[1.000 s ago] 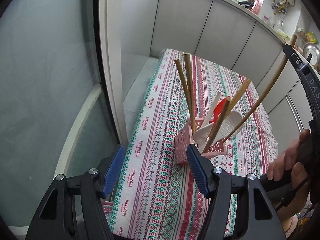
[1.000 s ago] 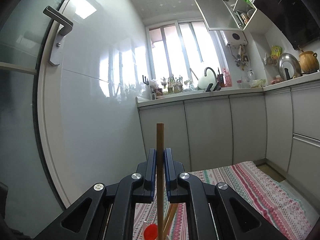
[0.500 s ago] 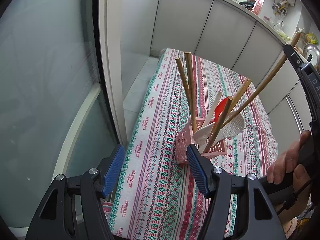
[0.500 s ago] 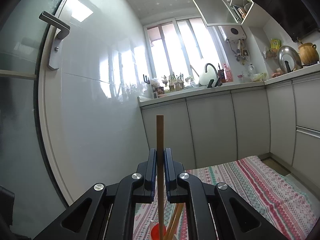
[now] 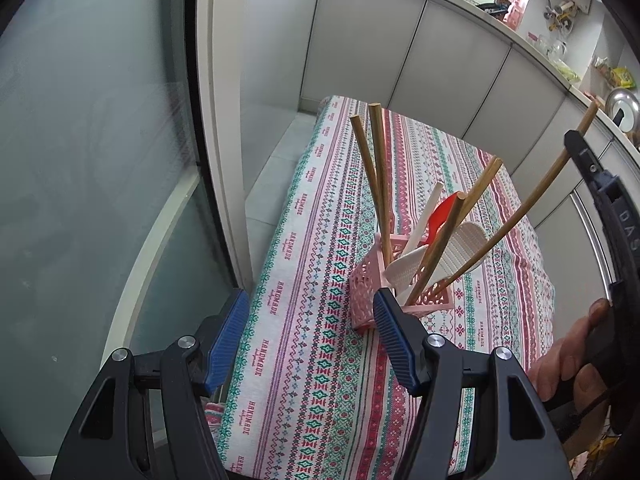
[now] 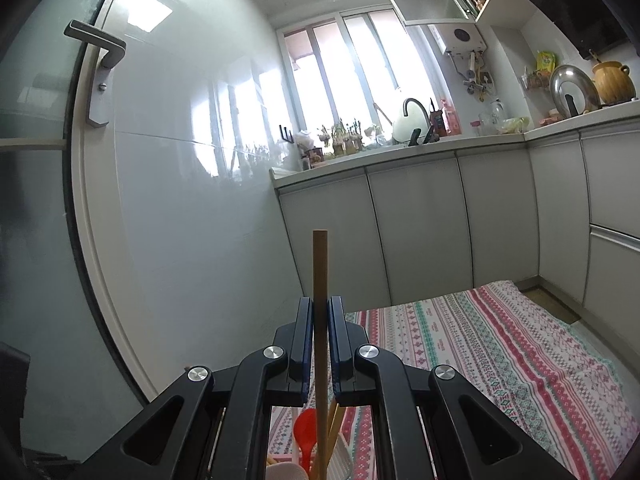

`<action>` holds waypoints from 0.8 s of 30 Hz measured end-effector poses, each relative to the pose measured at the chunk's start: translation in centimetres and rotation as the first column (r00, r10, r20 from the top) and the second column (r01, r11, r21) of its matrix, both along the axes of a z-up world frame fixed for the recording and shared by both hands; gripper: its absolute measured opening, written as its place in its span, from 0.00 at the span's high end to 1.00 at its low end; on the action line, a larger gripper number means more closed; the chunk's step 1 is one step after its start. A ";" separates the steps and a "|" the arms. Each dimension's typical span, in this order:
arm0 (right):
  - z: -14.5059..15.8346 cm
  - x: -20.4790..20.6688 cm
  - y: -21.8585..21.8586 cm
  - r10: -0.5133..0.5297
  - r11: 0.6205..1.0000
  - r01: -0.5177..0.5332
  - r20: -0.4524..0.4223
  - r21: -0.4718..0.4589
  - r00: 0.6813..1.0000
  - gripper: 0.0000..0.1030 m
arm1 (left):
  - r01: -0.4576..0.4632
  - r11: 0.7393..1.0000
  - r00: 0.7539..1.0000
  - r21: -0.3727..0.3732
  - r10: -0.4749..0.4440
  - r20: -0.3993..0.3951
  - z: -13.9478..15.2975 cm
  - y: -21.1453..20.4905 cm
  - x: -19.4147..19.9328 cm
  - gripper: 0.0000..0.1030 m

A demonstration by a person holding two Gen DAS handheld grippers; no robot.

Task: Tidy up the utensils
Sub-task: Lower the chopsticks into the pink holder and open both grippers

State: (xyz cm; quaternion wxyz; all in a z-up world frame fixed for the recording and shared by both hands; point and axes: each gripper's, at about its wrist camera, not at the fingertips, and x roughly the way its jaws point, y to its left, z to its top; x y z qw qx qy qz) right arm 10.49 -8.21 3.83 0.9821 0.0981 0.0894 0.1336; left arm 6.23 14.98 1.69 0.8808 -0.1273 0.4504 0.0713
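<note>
Step in hand, by the look of it: lowering one more wooden chopstick (image 6: 320, 280) into the pink lattice utensil basket (image 5: 366, 292), centre of the left wrist view, standing on the patterned tablecloth (image 5: 316, 360). Right gripper (image 6: 320, 316) pinching that chopstick upright at lower centre of its own view, jaws pressed onto the shaft, top end poking above the pads. In the left wrist view, same stick slanting from upper right down into the basket, lower end already among the contents, apparently. Already inside: further wooden chopsticks (image 5: 378, 168), a red plastic spoon (image 5: 440, 212), a white ridged rice paddle (image 5: 464, 248) and a white spoon (image 5: 408, 266).

Left gripper (image 5: 306, 336) at lower centre, blue pads spread wide, holding nothing, hovering near the basket.

Next move likely: ease the stick down until seated, then part the jaws without tipping the light basket; steadying with the free claw possible.

Readable writing: "HANDMADE" repeated along the cloth's border; "DAS" on the black right tool body at right edge.
</note>
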 end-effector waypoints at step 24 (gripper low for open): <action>-2.7 0.9 -2.0 0.290 0.957 -0.270 -0.297 0.107 0.910 0.81 | 0.021 0.999 1.000 -0.036 -0.021 0.008 -0.4 -0.2 0.4 0.35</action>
